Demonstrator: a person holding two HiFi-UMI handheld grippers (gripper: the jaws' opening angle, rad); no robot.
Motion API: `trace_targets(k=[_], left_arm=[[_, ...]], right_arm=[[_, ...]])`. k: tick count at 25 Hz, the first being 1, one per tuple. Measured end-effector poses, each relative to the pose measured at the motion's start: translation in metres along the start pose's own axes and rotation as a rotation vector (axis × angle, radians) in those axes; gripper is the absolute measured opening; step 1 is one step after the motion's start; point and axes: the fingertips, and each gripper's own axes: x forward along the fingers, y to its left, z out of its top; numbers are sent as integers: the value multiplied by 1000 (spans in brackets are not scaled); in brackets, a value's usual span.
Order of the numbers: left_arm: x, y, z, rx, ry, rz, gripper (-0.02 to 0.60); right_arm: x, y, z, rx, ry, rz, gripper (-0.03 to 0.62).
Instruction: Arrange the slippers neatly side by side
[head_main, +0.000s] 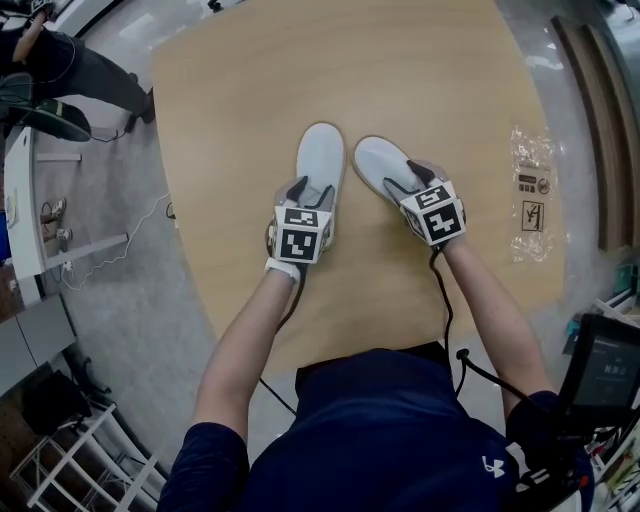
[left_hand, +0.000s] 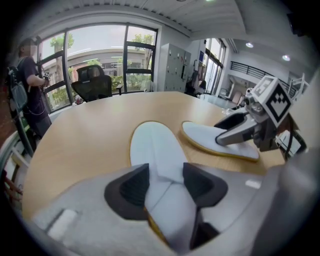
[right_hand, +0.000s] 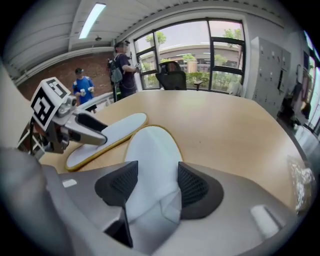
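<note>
1. Here, the left slipper (head_main: 321, 155) and the right slipper (head_main: 378, 160) lay on the table (head_main: 400, 60), toes pointing away from the person.
2. The left gripper (left_hand: 166, 185) was clamped on the left slipper's upper, with fabric bunched between its pads.
3. The right gripper (right_hand: 152, 185) likewise gripped the right slipper's upper, its jaws fairly wide around it.
4. The left slipper lay straight. The right slipper was angled, its toe just beside the other's, with the heels apart.
5. The grippers covered the heels, so possibly they were lifted.
6. A plastic wrapper (head_main: 530, 190) lay near the table's right edge.
</note>
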Motion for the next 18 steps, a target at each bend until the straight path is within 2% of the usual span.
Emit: trace_targets(k=[3, 9, 12, 14, 15, 16, 18], left_arm=[[-6, -10, -8, -25, -7, 14, 215], [-19, -20, -20, -95, 2, 59, 216], [-22, -26, -21, -143, 18, 66, 215], [-24, -31, -19, -118, 14, 46, 202], [-25, -32, -17, -90, 5, 37, 188], [-26, -33, -15, -61, -5, 27, 175], [-27, -32, -14, -11, -5, 8, 175]], right_arm=[[-4, -6, -2, 146, -28, -70, 244], [-13, 0, 5, 358, -56, -171, 235], [-19, -2, 7, 556, -104, -122, 235], [-23, -4, 3, 641, -134, -51, 239], [-28, -5, 4, 634, -151, -20, 242], [-33, -6, 6, 583, -165, 5, 242], [-39, -3, 5, 366, -157, 32, 260]])
